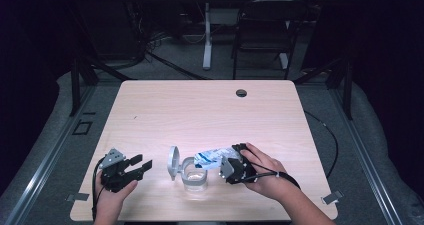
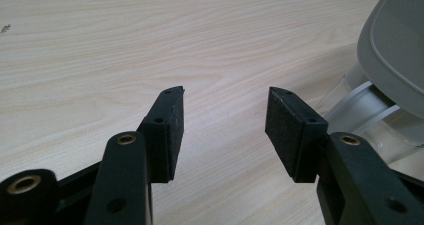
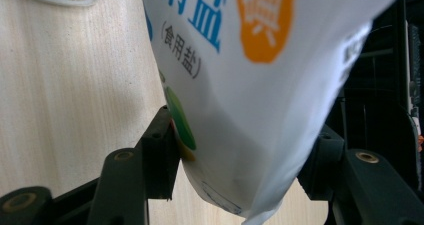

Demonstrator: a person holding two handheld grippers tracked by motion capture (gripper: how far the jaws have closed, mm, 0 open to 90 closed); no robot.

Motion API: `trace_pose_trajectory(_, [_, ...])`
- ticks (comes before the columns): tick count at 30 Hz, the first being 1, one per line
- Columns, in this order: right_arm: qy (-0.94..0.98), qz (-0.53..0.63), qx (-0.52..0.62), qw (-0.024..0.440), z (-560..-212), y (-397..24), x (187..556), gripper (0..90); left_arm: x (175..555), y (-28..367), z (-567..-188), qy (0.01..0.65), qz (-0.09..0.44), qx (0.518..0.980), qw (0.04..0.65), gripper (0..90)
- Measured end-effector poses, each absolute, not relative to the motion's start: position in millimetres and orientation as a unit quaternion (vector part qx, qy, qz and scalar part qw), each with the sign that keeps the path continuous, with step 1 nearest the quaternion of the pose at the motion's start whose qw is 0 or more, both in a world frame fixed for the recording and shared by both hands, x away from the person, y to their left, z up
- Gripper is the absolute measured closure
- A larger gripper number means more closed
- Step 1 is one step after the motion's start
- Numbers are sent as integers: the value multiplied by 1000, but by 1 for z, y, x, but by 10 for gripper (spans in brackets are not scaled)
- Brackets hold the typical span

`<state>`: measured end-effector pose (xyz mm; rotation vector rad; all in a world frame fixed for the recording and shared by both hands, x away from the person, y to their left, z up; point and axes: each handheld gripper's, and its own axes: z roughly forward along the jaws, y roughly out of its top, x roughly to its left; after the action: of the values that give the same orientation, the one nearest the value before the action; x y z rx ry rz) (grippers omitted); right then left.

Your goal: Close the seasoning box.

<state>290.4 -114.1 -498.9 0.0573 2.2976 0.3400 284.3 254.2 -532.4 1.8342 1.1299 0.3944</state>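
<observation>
A person's two hands worked at a pale wooden worktop (image 1: 150, 110), each carrying a black claw. The right claw (image 1: 235, 161), near the middle of the worktop's near edge, was clamped on the lower end of a white salt bag (image 1: 210, 157) printed in blue, orange and green, its pads pressing the bag from both sides. The bag lay tilted over, its far end reaching above the open mouth of a clear plastic container (image 1: 195, 177) that stood on the worktop just inside the near edge. The container's grey round lid (image 1: 173, 161) stood hinged up on the side away from the bag.

The left claw (image 1: 136, 166) sat toward the near left corner, held low over the wood and pointed at the container, well short of touching it. Its jaws stood wide apart with nothing between the pads (image 2: 172, 130), bare woodgrain showing in the gap. From that claw's own camera, the grey lid (image 2: 395, 45) and the container's clear wall (image 2: 365, 115) rose just past the right-hand pad.
</observation>
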Motion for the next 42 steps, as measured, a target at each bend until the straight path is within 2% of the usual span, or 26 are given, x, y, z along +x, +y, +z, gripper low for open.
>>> trace_pose_trajectory(42, [892,57,-43,447,-499,-102,287,452,284,257,-532,465,164,743,453,472])
